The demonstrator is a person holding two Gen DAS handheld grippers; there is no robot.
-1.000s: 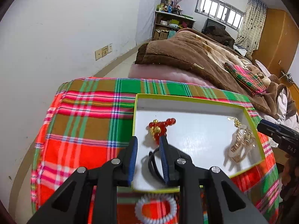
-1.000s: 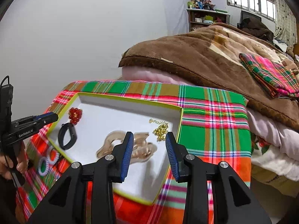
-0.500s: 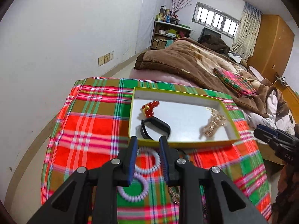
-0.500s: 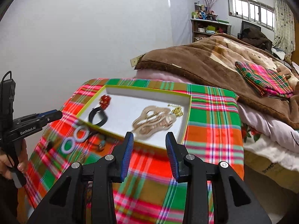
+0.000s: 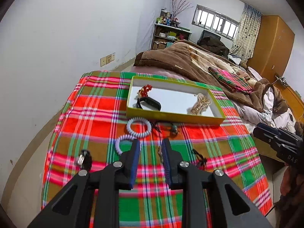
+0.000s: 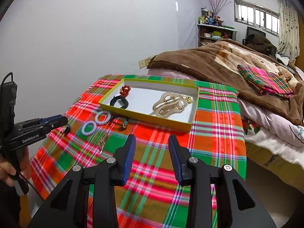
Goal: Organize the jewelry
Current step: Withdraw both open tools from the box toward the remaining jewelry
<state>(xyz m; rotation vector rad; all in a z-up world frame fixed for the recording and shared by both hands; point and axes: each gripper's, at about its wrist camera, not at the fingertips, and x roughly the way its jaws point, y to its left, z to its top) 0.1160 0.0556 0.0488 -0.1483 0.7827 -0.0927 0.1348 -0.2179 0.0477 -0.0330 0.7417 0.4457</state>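
Observation:
A shallow yellow-green box (image 5: 176, 116) (image 6: 144, 118) sits on the plaid cloth. It holds a red bead piece (image 5: 146, 89) (image 6: 125, 90), a black band (image 5: 149, 104) (image 6: 119, 102) and a gold hair clip (image 5: 201, 104) (image 6: 169, 105). Two pale spiral hair ties (image 5: 138, 126) (image 6: 103, 118) lie in front of the box, with a dark cord pendant (image 5: 173, 129), a small gold piece (image 6: 103, 142) and a black-and-silver ring (image 5: 83, 158) (image 6: 66, 128). My left gripper (image 5: 150, 142) is open and empty above the cloth. My right gripper (image 6: 152, 138) is open and empty, right of the loose pieces.
The plaid cloth (image 5: 106, 114) covers a small table beside a bed with a brown blanket (image 5: 186, 60). A white wall (image 5: 57, 38) runs along the left. A folded plaid cloth (image 6: 266, 81) lies on the bed. A small black tassel piece (image 5: 199, 159) lies near the right.
Both grippers have pulled back and up from the box. The black band, which lay between my left fingers a second ago, now lies in the box. The loose pieces have come into view.

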